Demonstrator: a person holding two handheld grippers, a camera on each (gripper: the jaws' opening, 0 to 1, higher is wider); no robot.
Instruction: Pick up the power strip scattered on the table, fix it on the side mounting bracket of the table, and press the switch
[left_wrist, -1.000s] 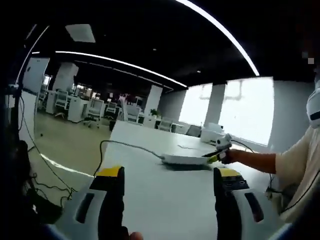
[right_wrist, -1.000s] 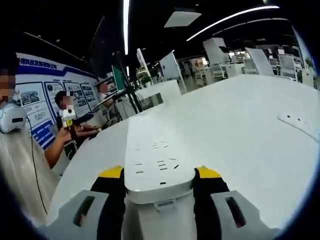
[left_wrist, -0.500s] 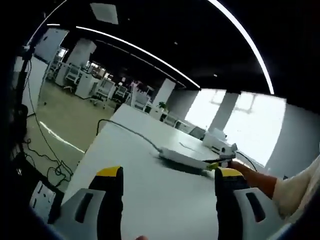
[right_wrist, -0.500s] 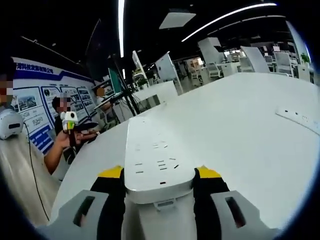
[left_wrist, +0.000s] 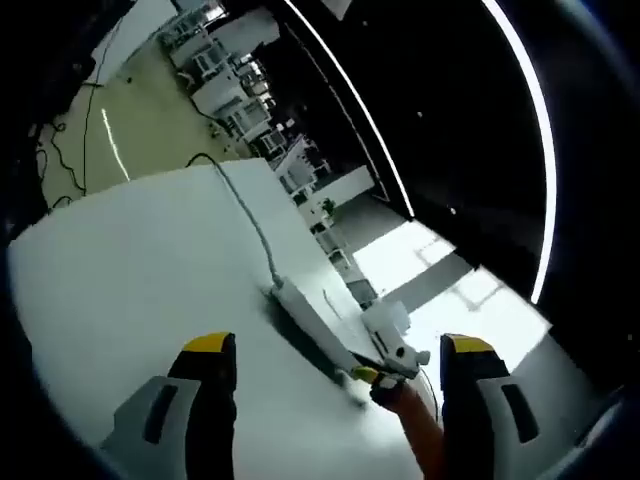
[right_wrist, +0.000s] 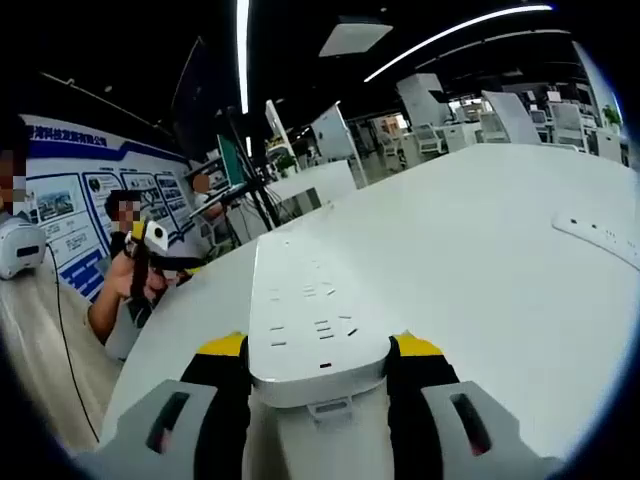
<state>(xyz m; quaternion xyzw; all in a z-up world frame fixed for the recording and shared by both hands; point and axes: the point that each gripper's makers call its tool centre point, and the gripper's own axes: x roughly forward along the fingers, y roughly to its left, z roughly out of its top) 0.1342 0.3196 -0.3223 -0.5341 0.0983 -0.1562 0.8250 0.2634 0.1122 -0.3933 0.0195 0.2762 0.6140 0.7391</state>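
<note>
In the left gripper view, the left gripper (left_wrist: 335, 350) is seen with its two yellow-tipped jaws set wide apart, nothing held between them, above the white table (left_wrist: 120, 270). A grey cable (left_wrist: 245, 215) is run across the tabletop from the far edge to one end of the white power strip (left_wrist: 315, 325), which is seen between the jaws, farther off, just over the table surface. The strip's near end is gripped by the right gripper (left_wrist: 385, 362), which enters from the lower right with a bare forearm (left_wrist: 425, 440) behind it. Office desks and chairs (left_wrist: 225, 70) are seen at upper left beyond the table, and a bright window (left_wrist: 450, 300) at right. In the right gripper view, the right gripper (right_wrist: 318, 350) is seen with jaws closed against both sides of the power strip (right_wrist: 305, 305), whose socket face is turned up and which stretches away from the camera over the table (right_wrist: 480, 260). At far left a person's hand (right_wrist: 135, 275) holding the other gripper is seen beside a blue-and-white wall poster (right_wrist: 70, 195). A second white power strip (right_wrist: 600, 232) is laid flat on the table at far right, well apart from the held one.
</note>
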